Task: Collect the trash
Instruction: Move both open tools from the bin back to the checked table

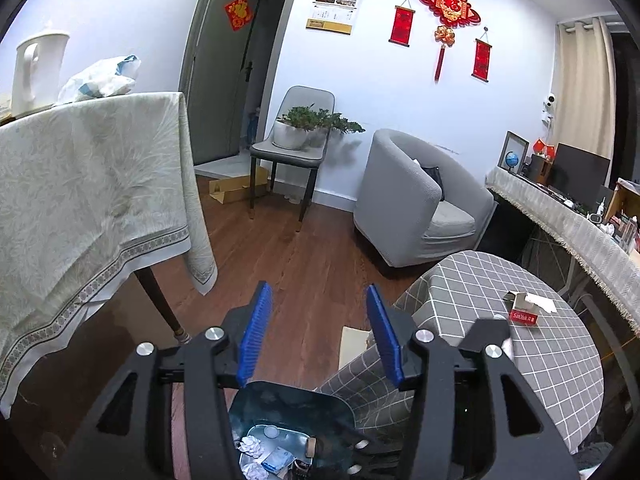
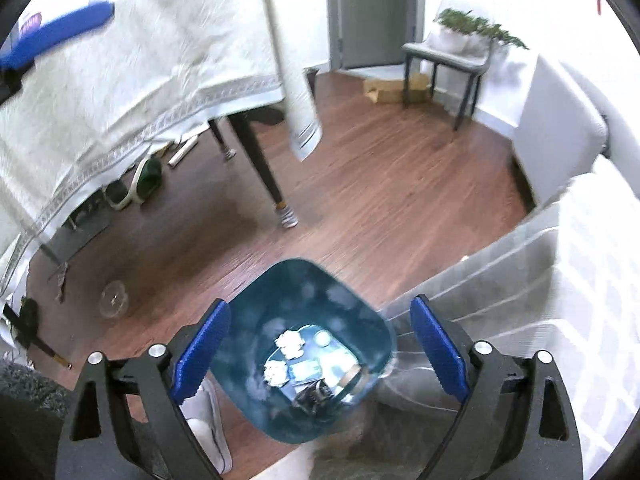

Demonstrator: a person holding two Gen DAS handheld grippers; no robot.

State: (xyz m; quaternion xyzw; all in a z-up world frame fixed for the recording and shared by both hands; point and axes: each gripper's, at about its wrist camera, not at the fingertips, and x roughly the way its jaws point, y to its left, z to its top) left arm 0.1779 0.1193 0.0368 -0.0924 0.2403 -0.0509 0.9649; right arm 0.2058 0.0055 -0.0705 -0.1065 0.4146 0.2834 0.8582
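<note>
While both grippers hang over the trash bin (image 2: pixel 304 344), nothing is held. Left gripper (image 1: pixel 320 332): jaws spread wide, empty, pointing past the bin's far rim toward the wood floor (image 1: pixel 304 256). Right gripper (image 2: pixel 320 344): jaws also wide, empty, bin interior framed directly between them.

Judgement on the step: a drop looks complete, or a fresh pickup is due. Remaining trash seems to be the red-and-white carton (image 1: pixel 524 308) with white tissue (image 1: pixel 540 303) beside it, right of the bin on the round tabletop (image 1: pixel 540 368). To do it well, take the carton across its narrow faces, squeeze lightly since thin card crushes, and release only once squarely above the bin mouth. Tissue is limp; pinch it at a bunched fold.

Materials, from the bin outward:
- Left of bin: pale damask cloth (image 1: pixel 80 184) with patterned border, draped loose over a dark-legged table.
- Bin: teal, glossy, rounded-square, deep; holds crumpled white paper balls (image 2: pixel 290 342), a bluish wrapper, a cap-like disc.
- Right of bin: grey checked cloth, soft, hanging in folds. Right view is motion-blurred here.
</note>
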